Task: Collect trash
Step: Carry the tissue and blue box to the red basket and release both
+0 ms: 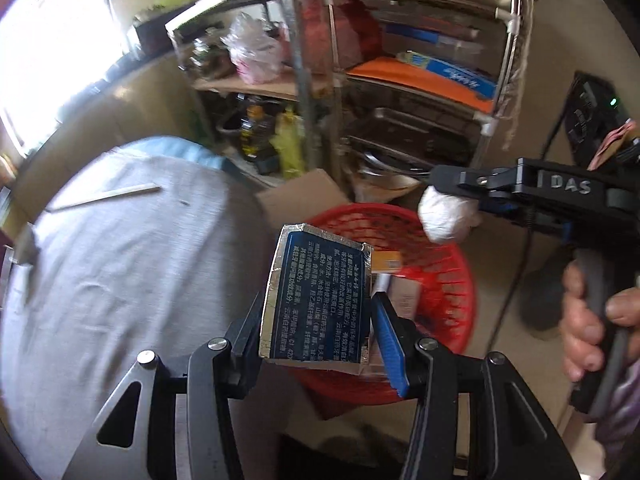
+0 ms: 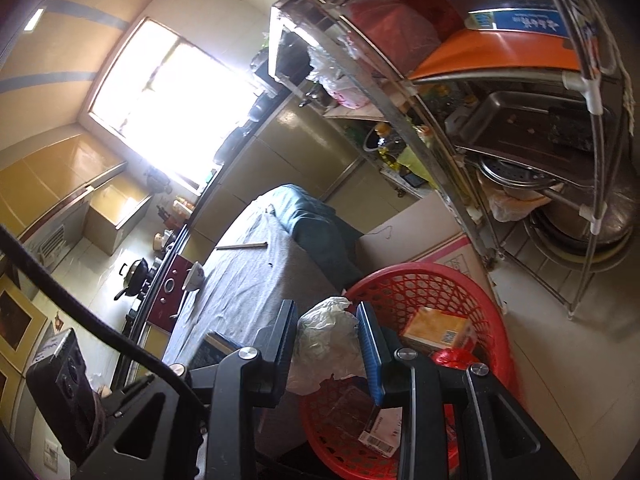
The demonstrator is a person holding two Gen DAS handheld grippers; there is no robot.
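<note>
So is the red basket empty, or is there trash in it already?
Not empty. The red basket already holds a yellow carton, red plastic and a flattened box with a barcode on its bottom.

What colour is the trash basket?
Red, an open mesh basket; it shows best in the right wrist view.

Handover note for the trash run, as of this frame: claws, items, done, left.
Left claw: shut on the blue carton, held above the red basket.
Right claw: shut on the crumpled white plastic, at the basket's near rim.
Done: an orange box, a red wrapper and a barcoded packet already lie in the basket.
Left: release both pieces into the basket. A thin stick lies on the grey tablecloth; I can't tell whether it is trash.
</note>
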